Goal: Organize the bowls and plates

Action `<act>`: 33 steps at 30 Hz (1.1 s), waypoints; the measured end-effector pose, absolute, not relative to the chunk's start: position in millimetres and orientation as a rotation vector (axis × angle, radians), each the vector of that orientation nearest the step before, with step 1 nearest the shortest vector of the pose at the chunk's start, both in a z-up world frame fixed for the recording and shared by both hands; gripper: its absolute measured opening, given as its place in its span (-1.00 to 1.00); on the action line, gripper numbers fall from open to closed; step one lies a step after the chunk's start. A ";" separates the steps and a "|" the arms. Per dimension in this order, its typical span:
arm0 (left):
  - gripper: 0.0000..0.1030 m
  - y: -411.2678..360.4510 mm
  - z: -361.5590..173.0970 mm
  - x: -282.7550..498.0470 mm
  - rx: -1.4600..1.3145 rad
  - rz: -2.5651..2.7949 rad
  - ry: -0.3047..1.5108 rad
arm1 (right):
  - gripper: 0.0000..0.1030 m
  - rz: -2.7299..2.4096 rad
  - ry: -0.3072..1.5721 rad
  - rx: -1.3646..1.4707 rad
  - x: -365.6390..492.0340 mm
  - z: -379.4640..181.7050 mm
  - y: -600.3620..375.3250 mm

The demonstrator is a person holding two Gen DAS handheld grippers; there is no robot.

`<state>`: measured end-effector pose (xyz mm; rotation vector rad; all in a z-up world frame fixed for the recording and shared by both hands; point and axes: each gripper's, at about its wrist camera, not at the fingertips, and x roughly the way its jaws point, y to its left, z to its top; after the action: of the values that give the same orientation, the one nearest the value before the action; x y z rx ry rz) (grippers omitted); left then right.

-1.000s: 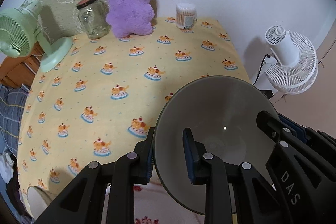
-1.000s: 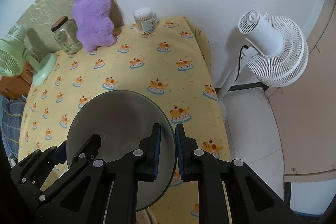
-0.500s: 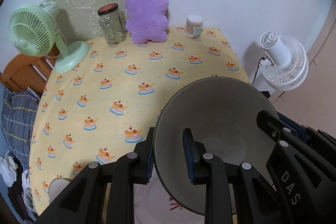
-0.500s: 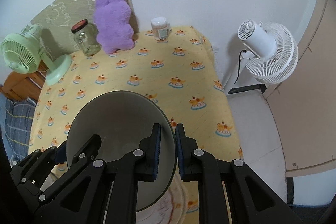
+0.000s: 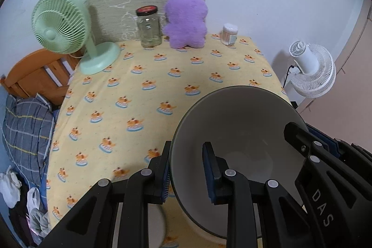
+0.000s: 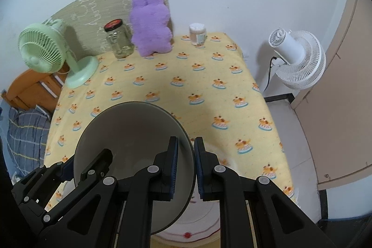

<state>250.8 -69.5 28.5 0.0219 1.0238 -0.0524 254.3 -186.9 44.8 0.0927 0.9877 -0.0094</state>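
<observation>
A grey bowl (image 5: 237, 131) (image 6: 132, 131) hangs tilted over the near part of the yellow tablecloth, carried between both grippers. My left gripper (image 5: 187, 150) is shut on the bowl's left rim, one pad outside and one inside. My right gripper (image 6: 186, 143) is shut on the opposite rim. Each view also shows the other gripper at the bowl's far side. Beneath the bowl, at the table's near edge, lies a white plate (image 6: 197, 227) with red markings, partly hidden and blurred. A pale rim (image 5: 160, 217) shows under the left fingers.
Along the wall stand a green desk fan (image 5: 60, 24), a glass jar with a dark lid (image 5: 148, 27), a purple plush toy (image 5: 186, 18) and a small container of cotton swabs (image 5: 229, 34). A white floor fan (image 6: 297, 57) is right of the table; a wooden frame and plaid cloth (image 5: 25, 127) are left.
Both grippers have pulled back toward the table's near edge and risen, carrying the bowl with them. The items along the wall look farther off. The white plate has come into view beneath the bowl.
</observation>
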 end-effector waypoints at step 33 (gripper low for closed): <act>-0.56 62.0 -15.4 192.3 0.033 -0.067 1.125 | -0.66 -0.007 1.085 0.086 193.7 1.3 -49.3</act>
<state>192.3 62.0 -15.4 0.0334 1.1247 -0.0673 193.7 -49.3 1.3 0.0861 1.0849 -0.0068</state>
